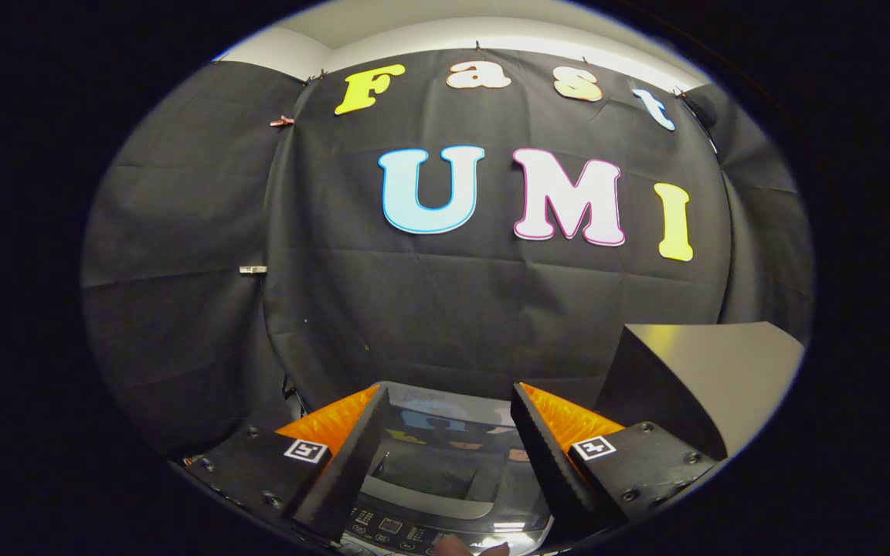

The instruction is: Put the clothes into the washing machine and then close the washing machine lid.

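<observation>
Claw point(445, 432) spread, its 2 fingers pinching nothing; washing machine point(445, 471) sits just ahead between them, glass lid point(453, 444) apparently down, so the task looks nearly finished

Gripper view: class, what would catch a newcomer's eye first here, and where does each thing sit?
The open tongs stand apart with nothing held. Between and just beyond them lies the glossy dark glass lid of the washing machine, shut, with a button panel at its near edge. To the right of the fingers, a plain grey box-like block stands in front of the creased black cloth wall.
</observation>
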Demonstrator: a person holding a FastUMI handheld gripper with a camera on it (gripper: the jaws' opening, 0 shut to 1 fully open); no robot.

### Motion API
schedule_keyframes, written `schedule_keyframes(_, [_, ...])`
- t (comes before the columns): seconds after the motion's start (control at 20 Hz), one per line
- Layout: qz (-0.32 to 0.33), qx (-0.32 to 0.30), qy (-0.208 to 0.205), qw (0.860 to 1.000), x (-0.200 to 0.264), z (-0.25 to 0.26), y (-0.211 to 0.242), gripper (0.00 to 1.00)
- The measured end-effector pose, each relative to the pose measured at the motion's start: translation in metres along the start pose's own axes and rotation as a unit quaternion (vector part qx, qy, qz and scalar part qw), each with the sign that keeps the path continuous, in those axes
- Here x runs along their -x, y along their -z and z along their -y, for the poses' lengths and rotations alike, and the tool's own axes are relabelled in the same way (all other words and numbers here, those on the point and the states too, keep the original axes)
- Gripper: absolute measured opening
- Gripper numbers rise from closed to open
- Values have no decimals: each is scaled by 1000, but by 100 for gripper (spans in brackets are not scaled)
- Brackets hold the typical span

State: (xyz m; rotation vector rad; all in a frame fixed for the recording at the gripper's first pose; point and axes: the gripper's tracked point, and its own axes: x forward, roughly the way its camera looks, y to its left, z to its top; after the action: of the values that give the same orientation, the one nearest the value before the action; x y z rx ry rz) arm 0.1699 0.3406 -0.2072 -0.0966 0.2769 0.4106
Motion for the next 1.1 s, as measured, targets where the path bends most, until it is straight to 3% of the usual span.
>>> schedule_keyframes(0.4, [23,1,-4,1000,30,15,-41,99])
schedule_keyframes(1.1, [76,-13,69,995,110,108,-105,99])
